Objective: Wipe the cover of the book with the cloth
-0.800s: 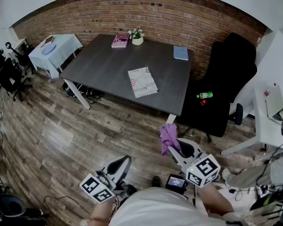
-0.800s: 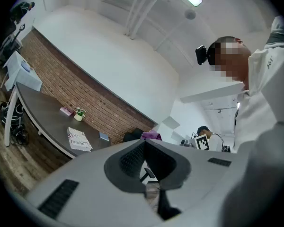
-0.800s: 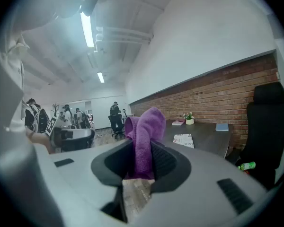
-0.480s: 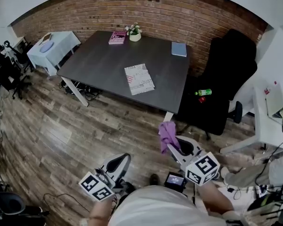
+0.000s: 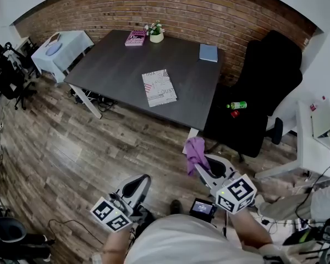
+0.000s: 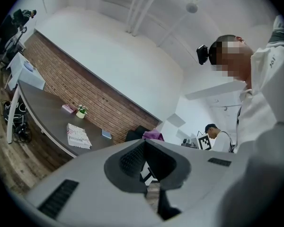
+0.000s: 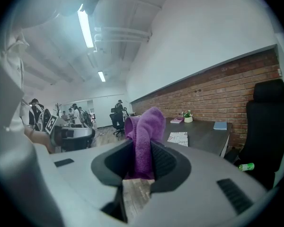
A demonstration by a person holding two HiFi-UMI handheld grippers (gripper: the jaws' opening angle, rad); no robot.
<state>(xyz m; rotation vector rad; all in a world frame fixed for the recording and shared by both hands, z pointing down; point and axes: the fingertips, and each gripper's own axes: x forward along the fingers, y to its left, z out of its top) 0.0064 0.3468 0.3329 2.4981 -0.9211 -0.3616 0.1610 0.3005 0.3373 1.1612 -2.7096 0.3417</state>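
A white book with a printed cover lies flat near the front edge of the dark table; it also shows in the right gripper view as the book and in the left gripper view as the book. My right gripper is shut on a purple cloth, which sticks up between its jaws as the cloth. It hovers over the floor, short of the table's near right corner. My left gripper is shut and empty, low at the left.
A pink book, a small potted plant and a blue book lie at the table's far side. A black office chair carrying a green bottle stands right of the table. White desks stand left and right; people are behind me.
The table and book have slid slightly up and left in the head view. Both grippers keep their places, the right one still holding the cloth.
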